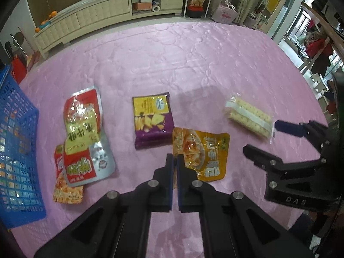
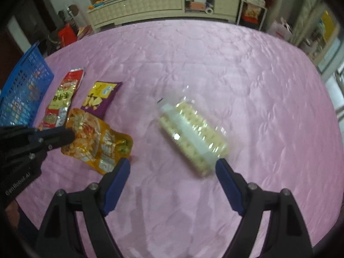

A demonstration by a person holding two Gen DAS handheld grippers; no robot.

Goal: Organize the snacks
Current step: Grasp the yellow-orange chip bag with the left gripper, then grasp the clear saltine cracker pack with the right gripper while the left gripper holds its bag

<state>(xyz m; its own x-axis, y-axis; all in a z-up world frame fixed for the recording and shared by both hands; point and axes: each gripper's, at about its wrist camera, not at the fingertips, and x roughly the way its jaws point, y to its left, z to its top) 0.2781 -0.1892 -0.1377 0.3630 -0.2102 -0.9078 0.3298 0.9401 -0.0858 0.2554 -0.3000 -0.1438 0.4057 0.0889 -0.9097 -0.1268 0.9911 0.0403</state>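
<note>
Gripping the near-left corner of the yellow snack pouch [image 1: 201,154], the left claw [image 1: 174,161] is clenched tight on the foil edge, so the step in hand looks like a pick-up of this pouch for the blue basket [image 1: 19,142] at the left edge of the pink quilt [image 1: 193,64]. The pouch lies flat on the quilt apart from its pinched corner, just below the purple chip bag [image 1: 151,121]. The next move, as I judge it, calls for a lift that keeps hold of a thin, slippery corner, then a carry leftward over the red-and-silver packets [image 1: 83,135] to the basket — a slack pouch may swing or slide out.

The right claw [image 2: 173,172] is released, its jaws spread wide with nothing between them, and it hangs just short of the clear pack of pale crackers [image 2: 193,133], which lies slantwise well apart from the other snacks. That pack looks like its target.

Hard to make out: the cracker pack is blurred in the right wrist view, so its wrapper ends are unclear. The basket is cut off at the frame edge in both views, and what lies in it shows only as colours through the mesh. A small orange packet [image 1: 67,191] is half buried under the red-and-silver ones. How much of the pouch corner sits between the left pads cannot be told.
</note>
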